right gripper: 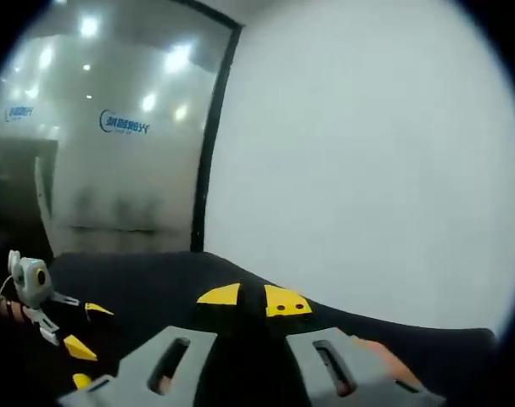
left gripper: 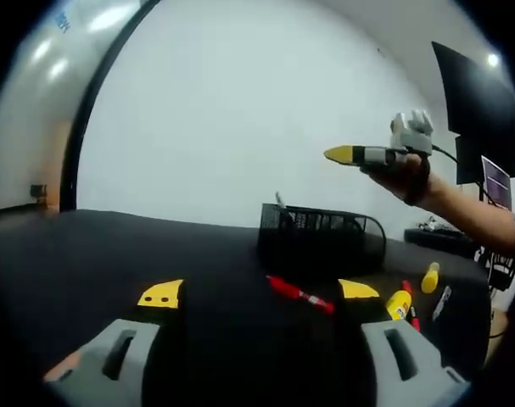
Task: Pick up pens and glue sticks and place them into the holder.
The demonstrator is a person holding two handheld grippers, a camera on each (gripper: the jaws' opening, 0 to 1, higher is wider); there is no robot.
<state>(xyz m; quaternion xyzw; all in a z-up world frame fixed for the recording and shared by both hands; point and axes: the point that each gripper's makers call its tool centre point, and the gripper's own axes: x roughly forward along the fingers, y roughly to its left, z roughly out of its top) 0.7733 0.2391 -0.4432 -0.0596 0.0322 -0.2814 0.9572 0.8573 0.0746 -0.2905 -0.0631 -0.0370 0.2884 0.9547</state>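
Observation:
On the black table (left gripper: 113, 254) stands a black mesh holder (left gripper: 321, 237) with a pen tip poking above its left rim. In front of it lies a red pen (left gripper: 299, 294). To the right are two yellow glue sticks (left gripper: 399, 303) (left gripper: 429, 276), another red pen (left gripper: 410, 301) and a pale pen (left gripper: 442, 301). My left gripper (left gripper: 259, 292) is open, low over the table, with the red pen between its yellow tips and a little beyond. A hand holds my right gripper (left gripper: 338, 154) high above the holder, tips together and empty. In the right gripper view, the right gripper (right gripper: 252, 297) is shut and the left gripper (right gripper: 87, 328) is open.
A white wall rises behind the table. A person's forearm (left gripper: 469, 212) reaches in from the right. Dark monitors (left gripper: 478, 110) hang at the far right, with cluttered equipment below them. A glass partition (right gripper: 113, 170) stands to the left.

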